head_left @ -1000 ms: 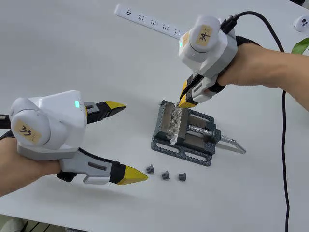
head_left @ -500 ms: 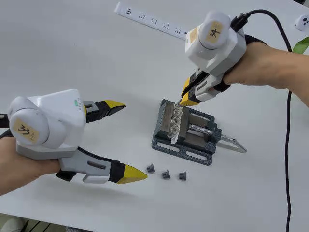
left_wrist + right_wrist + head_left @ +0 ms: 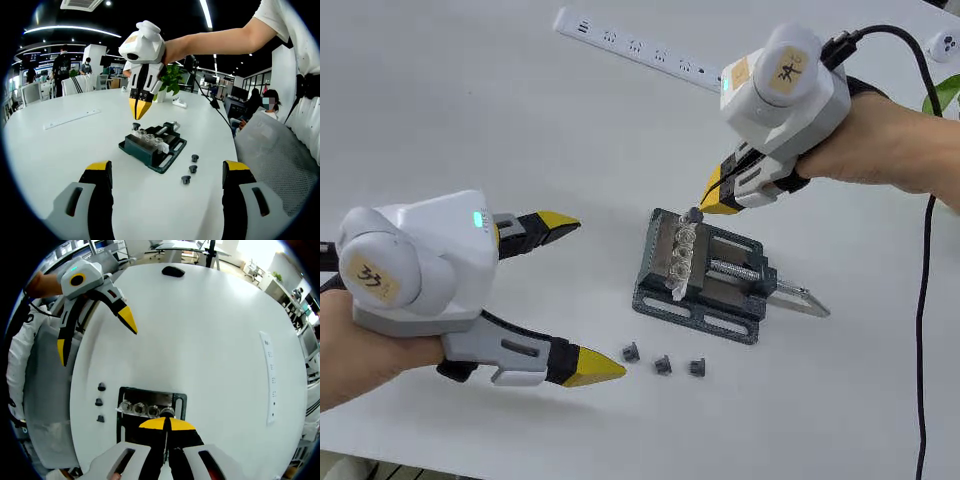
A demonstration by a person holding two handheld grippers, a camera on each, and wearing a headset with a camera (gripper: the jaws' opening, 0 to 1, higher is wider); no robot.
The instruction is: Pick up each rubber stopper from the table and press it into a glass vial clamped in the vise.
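Nearest, the left tool [image 3: 590, 295], jaws wide apart and empty, hovers over the white desk [image 3: 470, 100]. Three rubber stoppers [image 3: 663, 364] lie beside its tip. Beyond, a vise [image 3: 670, 306] clamps glass vials [image 3: 678, 260]; one stopper [image 3: 693, 214] sits on the farthest, under the right tool [image 3: 713, 206], its jaws together.

A white counter [image 3: 470, 110] carries a dark vise [image 3: 740, 292]. Three small stoppers [image 3: 663, 364] lie in a row at its 6 o'clock, a white power strip [image 3: 640, 47] at 11 o'clock, and a black cable [image 3: 920, 330] at 3 o'clock.
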